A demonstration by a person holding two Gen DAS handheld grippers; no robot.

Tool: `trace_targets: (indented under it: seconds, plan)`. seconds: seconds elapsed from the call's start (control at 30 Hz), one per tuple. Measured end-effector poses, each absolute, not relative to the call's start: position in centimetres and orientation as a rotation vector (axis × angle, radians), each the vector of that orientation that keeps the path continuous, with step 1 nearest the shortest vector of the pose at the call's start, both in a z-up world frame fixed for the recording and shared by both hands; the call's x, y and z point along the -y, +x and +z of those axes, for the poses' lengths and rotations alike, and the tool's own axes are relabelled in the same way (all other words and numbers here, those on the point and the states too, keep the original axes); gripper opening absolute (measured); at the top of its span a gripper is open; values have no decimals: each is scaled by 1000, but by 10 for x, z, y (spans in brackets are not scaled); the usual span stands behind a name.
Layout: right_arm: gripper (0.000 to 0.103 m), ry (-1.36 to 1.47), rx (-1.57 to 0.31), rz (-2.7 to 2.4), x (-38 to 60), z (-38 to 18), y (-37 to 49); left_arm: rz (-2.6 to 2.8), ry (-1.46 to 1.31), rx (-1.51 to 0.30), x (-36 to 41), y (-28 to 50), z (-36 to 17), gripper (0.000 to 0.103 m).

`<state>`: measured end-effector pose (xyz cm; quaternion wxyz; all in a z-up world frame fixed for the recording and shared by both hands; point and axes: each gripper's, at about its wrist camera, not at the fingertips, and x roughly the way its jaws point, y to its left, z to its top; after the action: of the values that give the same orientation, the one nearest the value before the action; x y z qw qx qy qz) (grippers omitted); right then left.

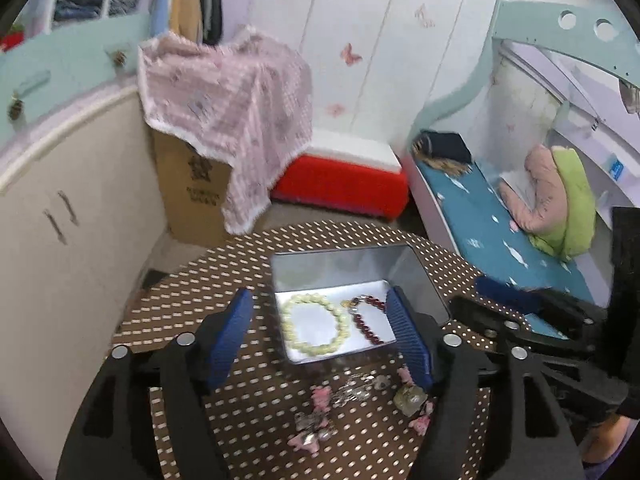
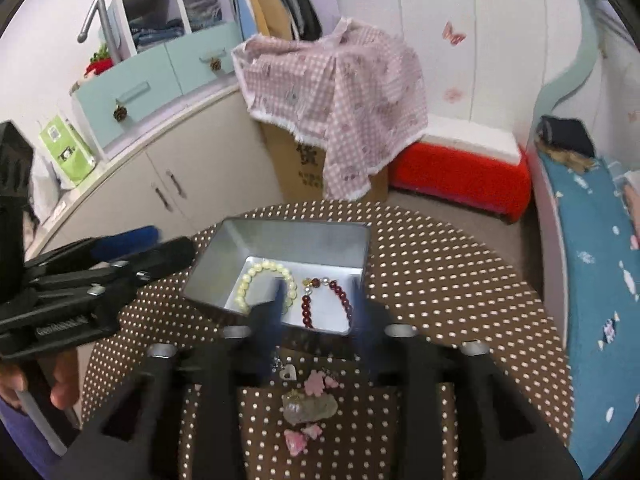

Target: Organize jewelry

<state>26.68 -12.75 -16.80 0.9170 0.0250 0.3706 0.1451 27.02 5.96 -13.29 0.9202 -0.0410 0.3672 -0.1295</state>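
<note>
Both the left gripper and right gripper gape empty; approach the pink-and-silver charm bracelet, at the rectangular metal tin's six o'clock, low and pinch a bunched strand.

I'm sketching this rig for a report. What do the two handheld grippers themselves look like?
Both are matte black plastic with angular linkage arms and round silver pivot bolts. The left gripper carries ribbed blue pads on its fingers; the right gripper has similar blue pads, blurred here. Small pale lettering, unreadable, marks the left gripper's body. No cables visible.
</note>
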Motion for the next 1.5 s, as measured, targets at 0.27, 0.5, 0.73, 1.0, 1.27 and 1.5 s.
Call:
trace_targets:
  seconds: [0.27,0.5,0.73,1.0,1.27,1.5]
  plan:
    - [55,38,-700,230,143,-152,216,-158,-30,-687,-81,220,-136,77]
    - [59,39,-742,188,147,-176,188,-185,-24,-781,-85,202,-179,77]
    - [59,39,-818,178,145,-211,180,-198,-8,-850,-83,193,-215,77]
    - [59,48,-867,179,140,-234,178,-222,51,-879,-68,198,-231,76]
    - [59,60,-890,177,141,-244,183,-256,117,-898,-58,212,-241,57]
    - [59,55,-902,186,133,-249,186,-309,169,-887,-50,215,-238,21]
